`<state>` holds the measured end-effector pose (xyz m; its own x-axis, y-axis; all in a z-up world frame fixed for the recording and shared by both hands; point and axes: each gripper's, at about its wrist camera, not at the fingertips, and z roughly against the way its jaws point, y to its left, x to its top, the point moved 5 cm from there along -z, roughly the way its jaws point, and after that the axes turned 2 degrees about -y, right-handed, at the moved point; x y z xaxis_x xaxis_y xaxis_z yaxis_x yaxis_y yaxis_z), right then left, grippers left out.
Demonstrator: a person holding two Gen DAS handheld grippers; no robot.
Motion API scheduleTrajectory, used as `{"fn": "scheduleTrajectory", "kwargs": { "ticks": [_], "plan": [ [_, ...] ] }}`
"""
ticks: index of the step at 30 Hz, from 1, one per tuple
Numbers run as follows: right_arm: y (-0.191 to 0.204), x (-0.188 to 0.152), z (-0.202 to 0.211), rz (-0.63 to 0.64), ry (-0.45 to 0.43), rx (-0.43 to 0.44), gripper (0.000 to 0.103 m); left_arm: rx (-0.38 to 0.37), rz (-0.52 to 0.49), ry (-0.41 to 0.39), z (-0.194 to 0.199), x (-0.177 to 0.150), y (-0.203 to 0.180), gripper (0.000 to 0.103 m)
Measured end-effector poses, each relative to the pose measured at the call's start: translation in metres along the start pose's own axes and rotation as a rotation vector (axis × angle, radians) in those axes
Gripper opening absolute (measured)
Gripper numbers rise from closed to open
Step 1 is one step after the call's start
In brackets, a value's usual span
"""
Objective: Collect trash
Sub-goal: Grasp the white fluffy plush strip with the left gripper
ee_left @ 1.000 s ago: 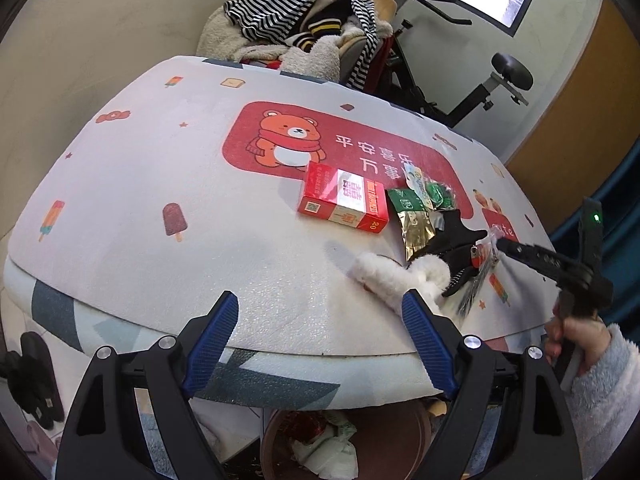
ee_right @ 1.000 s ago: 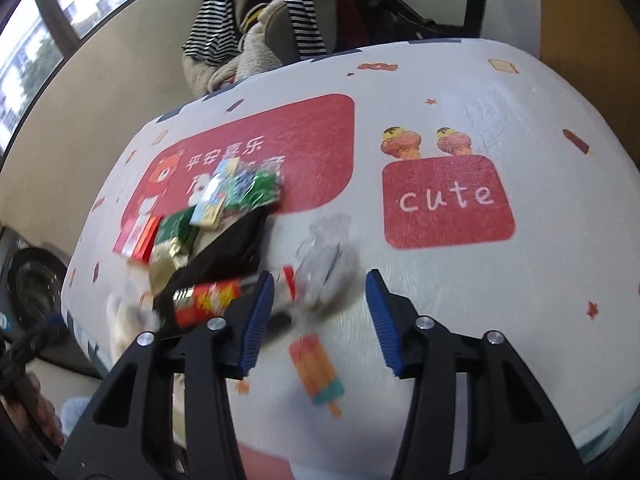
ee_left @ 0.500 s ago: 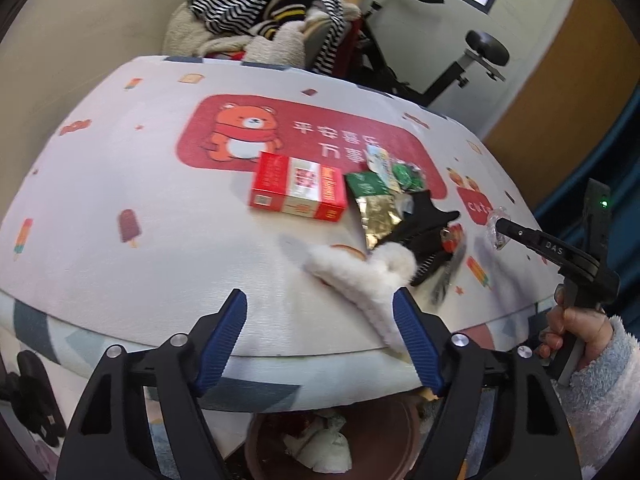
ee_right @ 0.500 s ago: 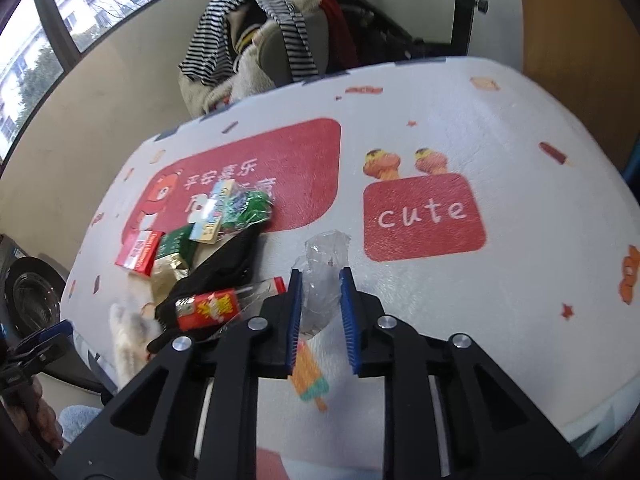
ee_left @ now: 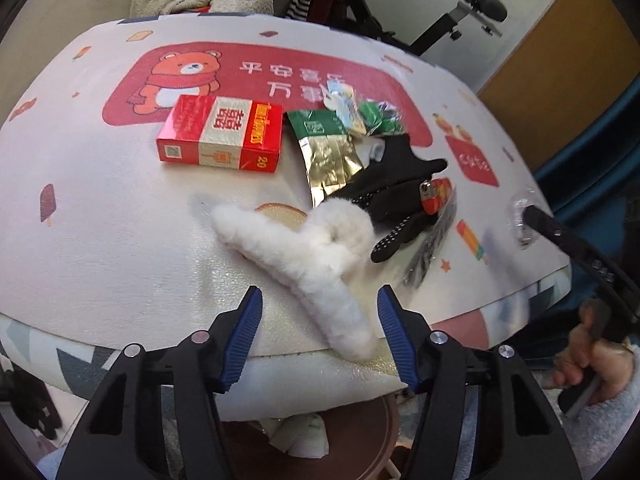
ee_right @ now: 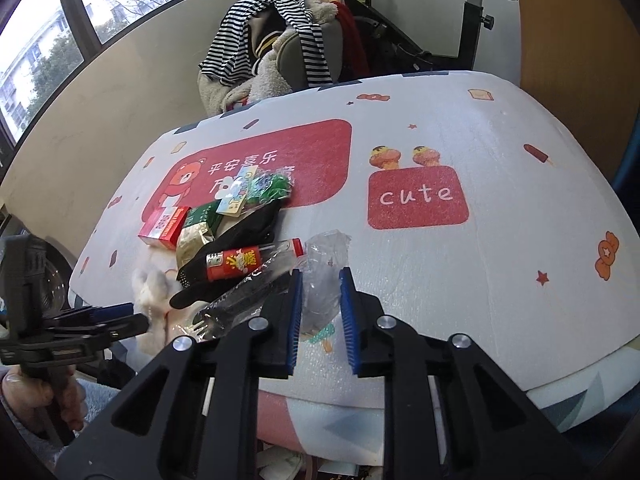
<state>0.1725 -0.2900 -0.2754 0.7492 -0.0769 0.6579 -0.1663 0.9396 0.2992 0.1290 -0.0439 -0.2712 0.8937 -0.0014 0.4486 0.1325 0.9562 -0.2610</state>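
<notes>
Your right gripper [ee_right: 318, 312] is clamped narrow on a crumpled clear plastic wrapper [ee_right: 324, 276], which sits pinched between the blue pads just above the near edge of the table [ee_right: 500, 280]. Your left gripper [ee_left: 318, 334] stands about half wide and its jaws are closing, with the lower end of the fluffy white hair claw [ee_left: 316, 268] between them at the table's near edge; the pads are not pressing on it. The other litter lies in a heap near the middle of the table: a red cigarette box [ee_left: 220, 134], a green and gold foil packet [ee_left: 326, 152], a black dotted glove [ee_left: 394, 188] and a small red tube [ee_right: 234, 264] resting on the glove. Below the near edge, a brown bin [ee_left: 376, 432] holds crumpled paper.
</notes>
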Motion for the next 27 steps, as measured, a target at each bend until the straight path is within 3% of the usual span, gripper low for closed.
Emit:
{"fn": "scheduleTrajectory", "kwargs": {
  "ticks": [4, 5, 8, 9, 14, 22, 27],
  "plan": [
    [0.003, -0.003, 0.004, 0.011, -0.002, 0.008, 0.022, 0.065, -0.052, -0.006, -0.009, 0.0, 0.001, 0.054],
    [0.005, -0.005, 0.005, 0.014, -0.001, 0.014, 0.022, 0.06, -0.051, -0.002, -0.01, 0.0, 0.003, 0.049],
    [0.006, -0.009, 0.007, 0.017, 0.005, 0.024, 0.022, 0.046, -0.056, -0.003, -0.009, -0.001, 0.007, 0.015],
    [0.007, -0.009, 0.007, 0.018, 0.007, 0.027, 0.022, 0.053, -0.052, -0.012, -0.007, -0.001, 0.011, 0.011],
    [0.017, -0.016, 0.013, 0.056, 0.016, 0.045, 0.022, 0.044, -0.064, -0.053, 0.014, -0.004, 0.016, 0.011],
    [0.031, -0.032, 0.022, 0.074, 0.039, 0.086, 0.022, 0.039, -0.182, -0.156, 0.078, -0.02, 0.004, 0.011],
    [0.044, -0.048, 0.027, 0.087, 0.075, 0.119, 0.022, 0.005, -0.124, -0.17, 0.101, -0.034, 0.01, 0.011]
  ]
}}
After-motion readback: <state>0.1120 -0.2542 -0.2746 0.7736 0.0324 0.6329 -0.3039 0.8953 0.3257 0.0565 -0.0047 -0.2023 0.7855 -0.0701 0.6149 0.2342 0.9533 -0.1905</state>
